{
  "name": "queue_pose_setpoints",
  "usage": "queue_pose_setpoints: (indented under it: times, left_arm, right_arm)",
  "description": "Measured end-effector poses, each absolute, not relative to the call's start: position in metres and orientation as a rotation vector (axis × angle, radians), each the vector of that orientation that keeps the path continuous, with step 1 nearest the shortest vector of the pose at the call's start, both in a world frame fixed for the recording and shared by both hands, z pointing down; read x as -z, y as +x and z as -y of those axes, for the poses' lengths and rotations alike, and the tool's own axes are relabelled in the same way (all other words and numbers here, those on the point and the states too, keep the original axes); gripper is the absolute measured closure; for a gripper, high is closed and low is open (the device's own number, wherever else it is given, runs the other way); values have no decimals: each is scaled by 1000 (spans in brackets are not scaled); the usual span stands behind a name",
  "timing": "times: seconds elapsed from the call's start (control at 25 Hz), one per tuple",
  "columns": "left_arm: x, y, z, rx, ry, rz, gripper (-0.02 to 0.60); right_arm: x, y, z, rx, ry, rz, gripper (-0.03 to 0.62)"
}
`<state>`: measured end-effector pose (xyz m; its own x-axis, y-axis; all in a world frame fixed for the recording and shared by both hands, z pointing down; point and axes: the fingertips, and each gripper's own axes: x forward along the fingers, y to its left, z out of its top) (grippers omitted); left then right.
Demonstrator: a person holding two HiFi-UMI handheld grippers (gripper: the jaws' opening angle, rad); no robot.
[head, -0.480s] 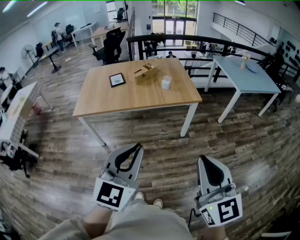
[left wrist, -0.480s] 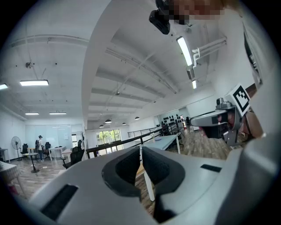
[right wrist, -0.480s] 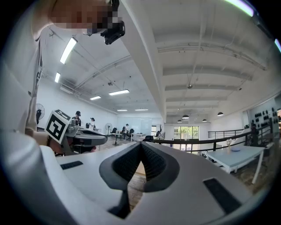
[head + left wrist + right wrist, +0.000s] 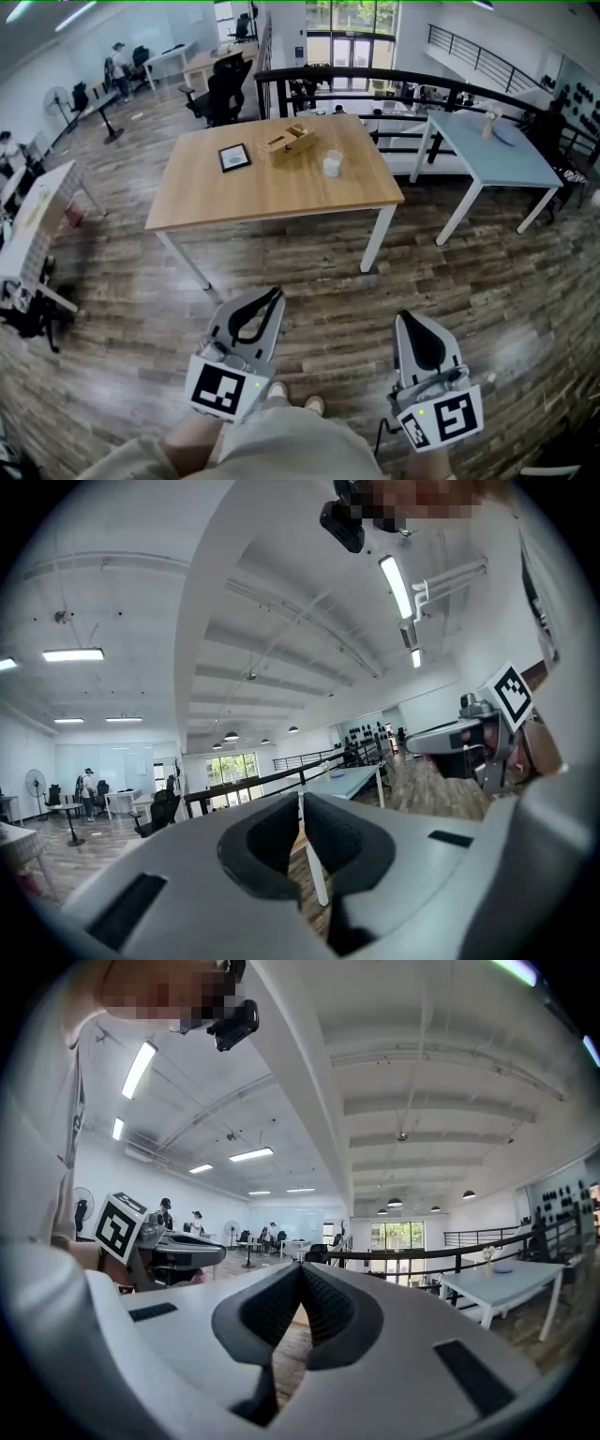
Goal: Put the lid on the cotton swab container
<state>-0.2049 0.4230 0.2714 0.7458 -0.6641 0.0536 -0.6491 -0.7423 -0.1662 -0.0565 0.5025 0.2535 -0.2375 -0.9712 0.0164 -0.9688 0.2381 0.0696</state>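
Observation:
A small clear cotton swab container (image 4: 332, 165) stands on the wooden table (image 4: 281, 192), far ahead of me in the head view. Whether its lid is on it or beside it is too small to tell. My left gripper (image 4: 276, 296) hangs low over the floor, well short of the table, jaws shut with nothing between them. My right gripper (image 4: 412, 320) hangs beside it, also shut and empty. In the left gripper view the left gripper's (image 4: 301, 799) tips meet; in the right gripper view the right gripper's (image 4: 301, 1267) tips meet too.
A wooden box (image 4: 286, 144) and a black framed tablet (image 4: 233, 158) lie on the same table. A light blue table (image 4: 494, 150) stands to the right, a black railing (image 4: 375, 80) behind. Wood plank floor (image 4: 328, 300) lies between me and the table.

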Motion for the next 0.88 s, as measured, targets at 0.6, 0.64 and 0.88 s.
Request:
queue_pose_setpoints:
  times: [0.6,0.64,0.88]
  left_arm:
    - [-277,-187,-428,168,-2804,-1035,546]
    - [-277,-187,-426,166,-2803,-1034,546]
    - [-283,-180,-397,165,-2817,-1029,546]
  right_arm:
    - [-275,-42,-510,4,1883,2418,568]
    - [-275,-41,-507,6,1883,2417,568]
    - [-279,-34,-477,12,1887,2401,568]
